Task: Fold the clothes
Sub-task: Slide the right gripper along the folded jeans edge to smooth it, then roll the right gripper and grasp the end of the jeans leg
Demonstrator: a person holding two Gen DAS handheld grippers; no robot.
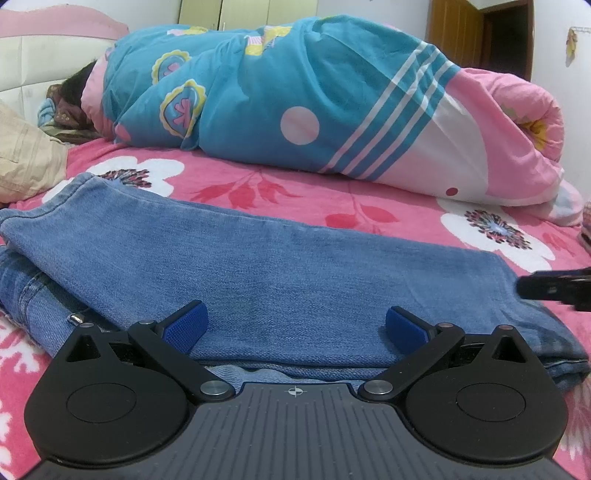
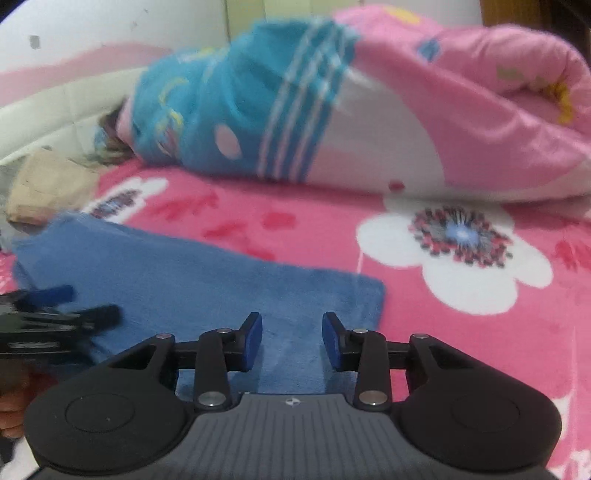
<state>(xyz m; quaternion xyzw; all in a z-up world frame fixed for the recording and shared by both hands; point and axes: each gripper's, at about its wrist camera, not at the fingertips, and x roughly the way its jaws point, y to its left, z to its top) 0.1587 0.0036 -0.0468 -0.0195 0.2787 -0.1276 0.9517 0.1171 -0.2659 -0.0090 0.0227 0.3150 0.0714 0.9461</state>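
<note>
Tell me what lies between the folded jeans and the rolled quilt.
Only bare pink flowered bedsheet separates the jeans from the quilt, clearest in the left wrist view.

Bedroom of a home. Bed [image 1: 332,206] covered with pink fleece sheet printed with white flowers; rolled quilt [image 1: 314,99] in teal and pink along far side; padded cream headboard [image 1: 40,62] with pink trim at left; pale wardrobe doors [image 1: 251,13] and wooden door frame [image 1: 458,37] against rear wall. Folded blue jeans [image 1: 280,288] lying on sheet.
</note>
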